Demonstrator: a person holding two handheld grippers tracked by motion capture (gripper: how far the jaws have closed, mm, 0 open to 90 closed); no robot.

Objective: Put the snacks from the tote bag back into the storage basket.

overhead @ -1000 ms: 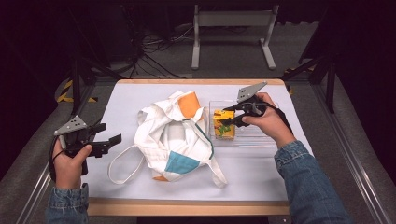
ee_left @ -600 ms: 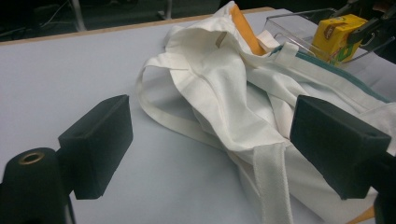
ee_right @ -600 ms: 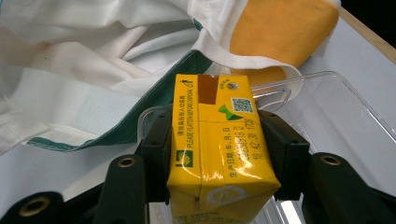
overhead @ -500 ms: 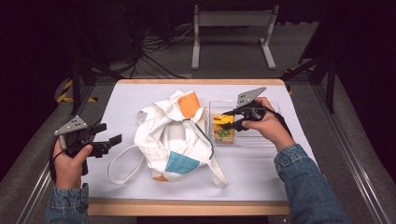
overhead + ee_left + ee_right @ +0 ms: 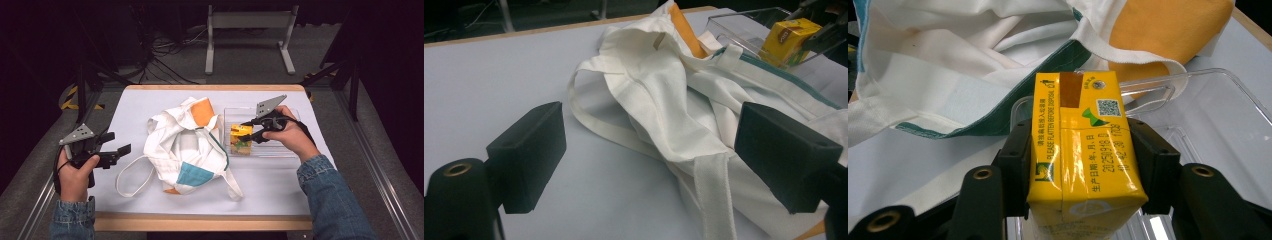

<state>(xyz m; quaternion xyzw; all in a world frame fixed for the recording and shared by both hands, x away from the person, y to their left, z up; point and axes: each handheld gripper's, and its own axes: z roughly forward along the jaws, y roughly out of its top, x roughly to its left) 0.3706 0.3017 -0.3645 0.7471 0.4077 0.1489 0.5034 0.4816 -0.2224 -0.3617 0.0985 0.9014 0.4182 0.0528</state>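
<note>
The yellow carton (image 5: 1083, 150) sits mid-frame squarely between the right gripper (image 5: 1083, 165)'s jaws, both pads pressed to its sides, over the clear tray (image 5: 1228, 115). At lower left of the high view, the left gripper (image 5: 116, 143) stands wide open, holding nothing, beside the white bag (image 5: 187, 145).

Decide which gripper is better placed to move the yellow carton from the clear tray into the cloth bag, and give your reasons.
The right gripper: it is already shut on the yellow carton over the clear tray, beside the cloth bag. The left gripper is open and holds nothing, on the bag's far side.
</note>
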